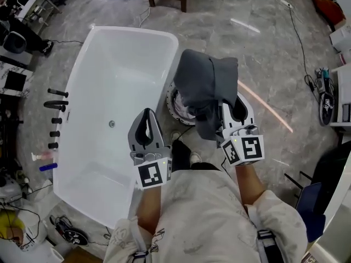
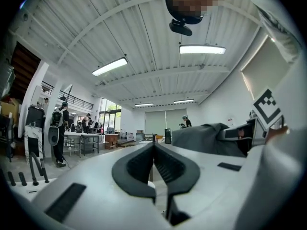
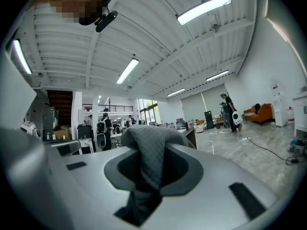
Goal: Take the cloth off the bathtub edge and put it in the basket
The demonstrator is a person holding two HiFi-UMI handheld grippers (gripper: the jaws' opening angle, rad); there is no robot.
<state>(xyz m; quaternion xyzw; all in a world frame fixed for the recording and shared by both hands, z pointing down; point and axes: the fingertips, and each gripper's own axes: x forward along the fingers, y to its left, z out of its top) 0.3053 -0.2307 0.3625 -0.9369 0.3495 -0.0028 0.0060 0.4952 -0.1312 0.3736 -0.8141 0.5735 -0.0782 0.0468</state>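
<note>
Bathtub (image 1: pixel 131 32): white, 10 o'clock from the left claw (image 2: pixel 154 143)
Left claw: jaws together, empty
Basket (image 1: pixel 176 107): on floor, 3 o'clock of tub, mostly under the cloth (image 1: pixel 205 86)
Cloth: grey, hanging above basket
Right claw (image 3: pixel 151 143): clamped on cloth

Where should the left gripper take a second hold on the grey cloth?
Likely the bunched fold of the cloth hanging clear left of the right gripper; come level from that side with the left gripper, its shut jaws opened first.
</note>
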